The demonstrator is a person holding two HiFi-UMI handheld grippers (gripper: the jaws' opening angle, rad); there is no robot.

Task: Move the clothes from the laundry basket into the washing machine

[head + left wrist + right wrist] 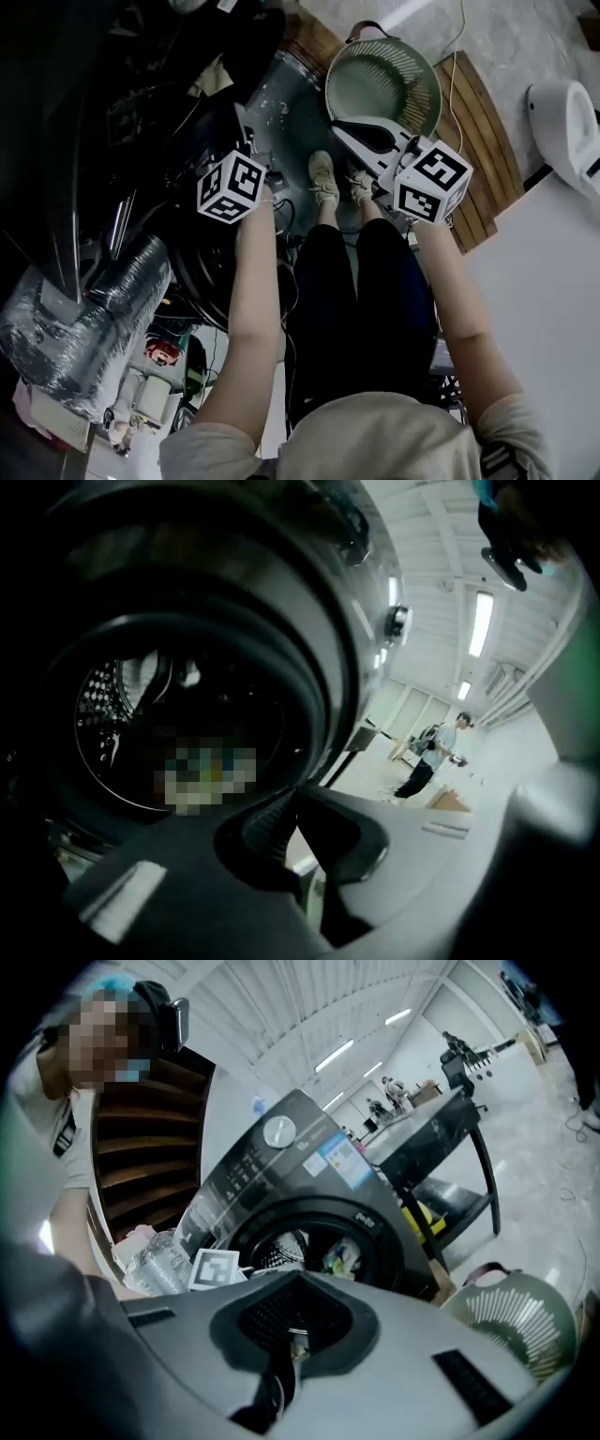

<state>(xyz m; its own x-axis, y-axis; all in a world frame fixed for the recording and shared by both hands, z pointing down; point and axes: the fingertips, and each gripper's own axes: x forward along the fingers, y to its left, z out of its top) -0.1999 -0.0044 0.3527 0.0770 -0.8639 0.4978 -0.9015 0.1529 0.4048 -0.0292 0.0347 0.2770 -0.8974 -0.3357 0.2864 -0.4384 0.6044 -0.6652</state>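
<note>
Both claws are clenched and empty. The left claw (284, 806) points into the washing machine (309, 649), and the right claw (298, 1279) faces the machine's opening. Bright clothes (341, 1258) lie inside the machine. The laundry basket (384, 80) stands just beyond the person's feet (324, 178).

A large white hall. Ahead of the right gripper (292, 1340), long strip lights (333, 1054) run along a ribbed white ceiling (272, 1002) over a pale, glossy floor (534, 1152). A black metal table (441, 1136) stands ahead to its right, and dark wooden slats (141, 1147) rise to its left. Far beyond the left gripper (292, 820), a person (431, 757) stands.
</note>
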